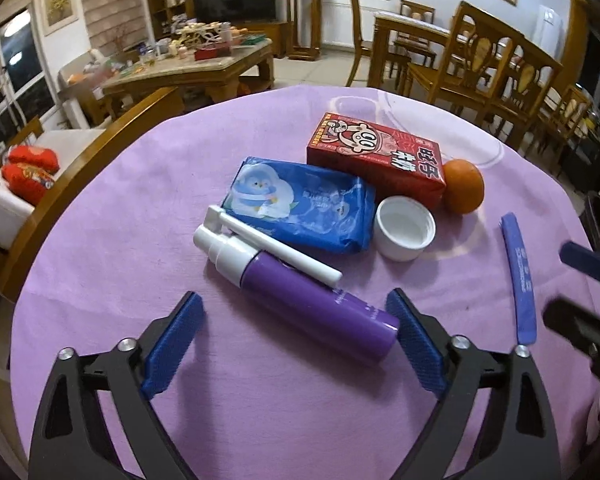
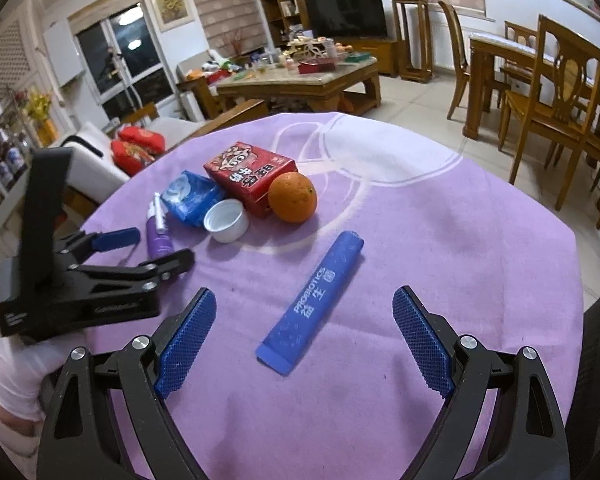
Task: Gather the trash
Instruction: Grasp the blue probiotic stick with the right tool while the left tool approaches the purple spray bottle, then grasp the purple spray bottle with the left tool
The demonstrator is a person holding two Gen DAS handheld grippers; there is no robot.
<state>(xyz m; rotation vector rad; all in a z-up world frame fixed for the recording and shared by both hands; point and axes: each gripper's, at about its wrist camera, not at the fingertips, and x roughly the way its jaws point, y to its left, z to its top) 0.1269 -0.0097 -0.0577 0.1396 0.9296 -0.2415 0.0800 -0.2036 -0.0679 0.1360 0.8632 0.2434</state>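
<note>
Left gripper (image 1: pixel 294 326) spread wide around the base of the purple spray bottle (image 1: pixel 300 292), nothing gripped. Right gripper (image 2: pixel 304 332) equally wide over the blue sachet (image 2: pixel 314 302), lying flat on the purple cloth (image 2: pixel 440 240), untouched. Likely trouble: round bottle rolling from the pads; thin sachet slipping flat underneath; cloth bunching.
</note>
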